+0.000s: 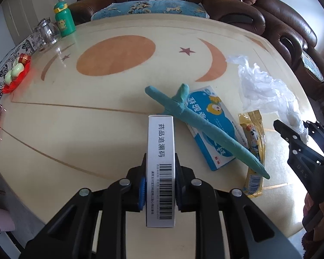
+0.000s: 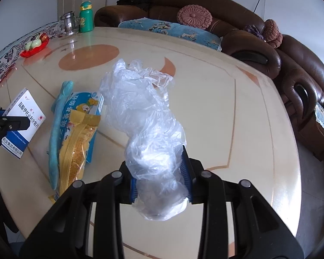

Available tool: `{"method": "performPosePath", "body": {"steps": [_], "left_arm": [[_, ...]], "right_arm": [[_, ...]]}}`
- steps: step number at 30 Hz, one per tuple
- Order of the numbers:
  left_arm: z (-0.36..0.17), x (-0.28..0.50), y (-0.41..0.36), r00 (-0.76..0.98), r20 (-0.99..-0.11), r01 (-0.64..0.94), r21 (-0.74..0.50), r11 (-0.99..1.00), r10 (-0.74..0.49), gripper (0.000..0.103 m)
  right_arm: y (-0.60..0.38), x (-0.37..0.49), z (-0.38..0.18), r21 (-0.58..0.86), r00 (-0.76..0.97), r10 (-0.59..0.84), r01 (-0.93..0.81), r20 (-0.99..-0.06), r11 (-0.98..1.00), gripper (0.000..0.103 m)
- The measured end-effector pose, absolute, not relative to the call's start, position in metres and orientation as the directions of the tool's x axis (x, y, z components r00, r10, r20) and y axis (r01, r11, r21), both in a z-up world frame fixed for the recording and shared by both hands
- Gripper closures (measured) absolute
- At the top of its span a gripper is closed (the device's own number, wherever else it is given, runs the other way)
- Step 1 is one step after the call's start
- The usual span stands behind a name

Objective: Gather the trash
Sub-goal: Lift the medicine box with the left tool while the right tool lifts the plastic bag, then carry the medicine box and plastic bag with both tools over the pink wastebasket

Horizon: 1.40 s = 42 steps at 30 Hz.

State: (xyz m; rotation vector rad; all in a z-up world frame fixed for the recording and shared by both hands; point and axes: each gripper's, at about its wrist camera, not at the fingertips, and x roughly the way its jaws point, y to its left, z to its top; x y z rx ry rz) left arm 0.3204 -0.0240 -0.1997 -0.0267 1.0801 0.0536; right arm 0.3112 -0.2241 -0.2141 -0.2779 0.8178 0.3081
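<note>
Gripping both items already: left gripper (image 1: 159, 185) is pinched on the narrow sides of the white medicine box (image 1: 161, 168), which stands on edge with the barcode face toward the camera; right gripper (image 2: 161, 181) pads are pressed into the crumpled clear plastic bag (image 2: 144, 116), the rest of the bag lying ahead of the fingers on the table (image 2: 205, 69).

To do this step well:
- Lift the box straight up and keep it square in the pads. It sits just beside the teal foam stick (image 1: 203, 127), so don't sweep sideways.
- Bag is soft and bulky, so the hold is probably only on a few folds. Raise slowly and check that the tail follows.
- Keep the two grippers apart; they are near each other over the near edge of the table.

Remaining trash sits in a pile between the two grippers, toward the near edge: blue medicine carton (image 1: 213, 127) with the stick lying across it, yellow snack wrapper (image 1: 253, 149) touching both.

Pose: both grippers pitched steeply down toward the tabletop, left one steeper. No bin is visible in either view, so I can't tell where the drop-off is.
</note>
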Motion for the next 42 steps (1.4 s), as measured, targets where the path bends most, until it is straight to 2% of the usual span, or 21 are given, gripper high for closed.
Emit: {"method": "performPosePath", "body": {"steps": [25, 34, 42], "left_arm": [[-0.158, 0.303, -0.014, 0.542, -0.839, -0.003, 0.055, 0.998, 0.048, 0.083], [-0.130, 0.287, -0.009, 0.581, -0.814, 0.023, 0.034, 0.999, 0.014, 0.083], [-0.102, 0.258, -0.009, 0.601, -0.795, 0.101, -0.024, 0.995, -0.081, 0.083]], "right_arm": [[-0.208, 0.258, -0.150, -0.131, 0.713, 0.137, -0.307, -0.688, 0.943, 0.072], [-0.208, 0.237, -0.129, -0.147, 0.746, 0.109, -0.268, -0.657, 0.952, 0.072], [-0.204, 0.204, -0.107, -0.136, 0.774, 0.105, -0.240, -0.624, 0.961, 0.072]]}}
